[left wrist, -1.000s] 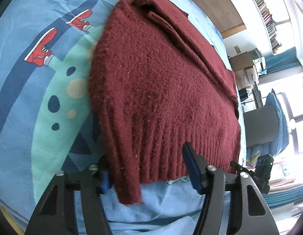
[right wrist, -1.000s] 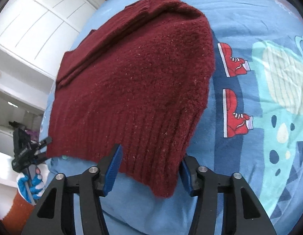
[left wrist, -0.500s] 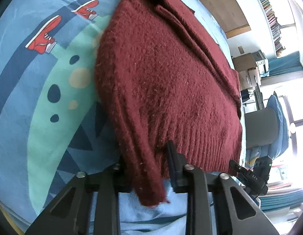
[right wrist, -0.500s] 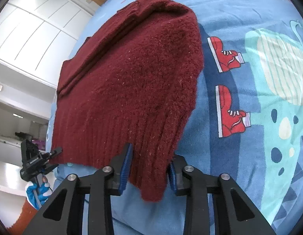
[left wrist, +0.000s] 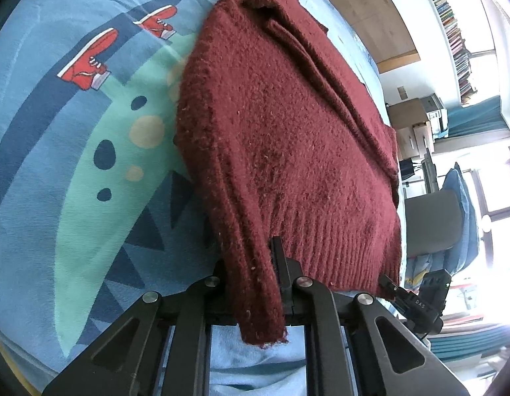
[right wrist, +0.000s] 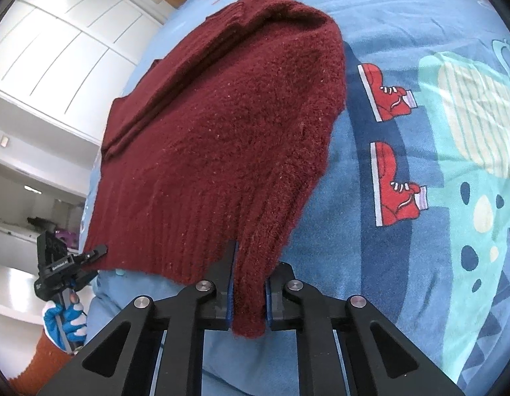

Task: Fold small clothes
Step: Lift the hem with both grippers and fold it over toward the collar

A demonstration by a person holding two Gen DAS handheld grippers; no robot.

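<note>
Both tools have closed since the earlier frames: jaws that stood apart around the hem corners now pinch them.

Item: maroon knit sweater [left wrist: 288, 151], lying flat on a bed under a blue printed duvet [left wrist: 73, 171] with red sneakers and a teal spotted figure. Ribbed hem toward the near edge of the bed, collar toward the far edge; a sleeve appears folded across the top.

Left tool [left wrist: 255, 283]: clenched on the hem corner at the sweater's left side, a tab of knit hanging out below the jaws. It points steeply down toward the bed, level across its jaws.

Right tool [right wrist: 248, 297]: clenched on the opposite hem corner, fabric bunched between the blue pads [right wrist: 230, 283]. Same steep downward pitch. Seen from the right wrist, the left tool [right wrist: 90, 254] reaches the far hem corner, held by a hand in a blue-and-white glove [right wrist: 65, 323].

Risks, judged:
- Thick loose knit may creep out of a pinch once lifted, since each grip takes only a narrow corner; one corner dropping would skew the fold.
- Uneven lift or carry between the two hands would lay the hem crooked on the collar.
- The folded sleeve may slide out if the hem is raised quickly.
- A jaw could have caught the duvet beneath; I cannot tell.
</note>
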